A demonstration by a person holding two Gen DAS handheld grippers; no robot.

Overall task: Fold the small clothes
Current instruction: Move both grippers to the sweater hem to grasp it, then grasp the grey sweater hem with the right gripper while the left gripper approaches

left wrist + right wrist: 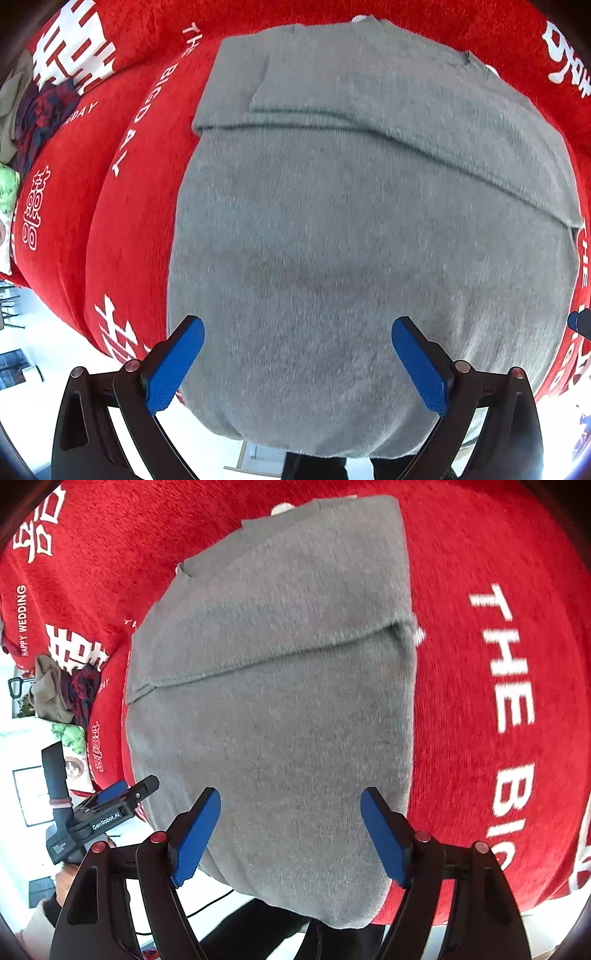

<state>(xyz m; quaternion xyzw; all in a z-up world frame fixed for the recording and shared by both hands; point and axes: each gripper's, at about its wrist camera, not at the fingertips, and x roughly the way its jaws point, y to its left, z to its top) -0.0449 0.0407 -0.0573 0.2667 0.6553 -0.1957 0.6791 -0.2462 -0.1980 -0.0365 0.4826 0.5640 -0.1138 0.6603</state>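
Note:
A grey knit garment (351, 240) lies flat on a red cloth (122, 229), its far part folded over so a straight folded edge crosses it. The same grey garment (280, 709) fills the middle of the right wrist view. My left gripper (297, 332) hovers over the garment's near part, blue pads wide apart, nothing between them. My right gripper (290, 805) also stands open above the near end of the garment, gripping nothing. The left gripper (125, 794) shows in the right wrist view at the garment's left edge.
The red cloth (480, 664) carries white lettering and characters. A heap of other clothes (33, 110), brown and dark patterned, lies at the far left; the same heap of clothes (62, 694) shows in the right wrist view. A hand and sleeve (55, 893) hold the left tool. The cloth's near edge drops off to a bright floor (37, 369).

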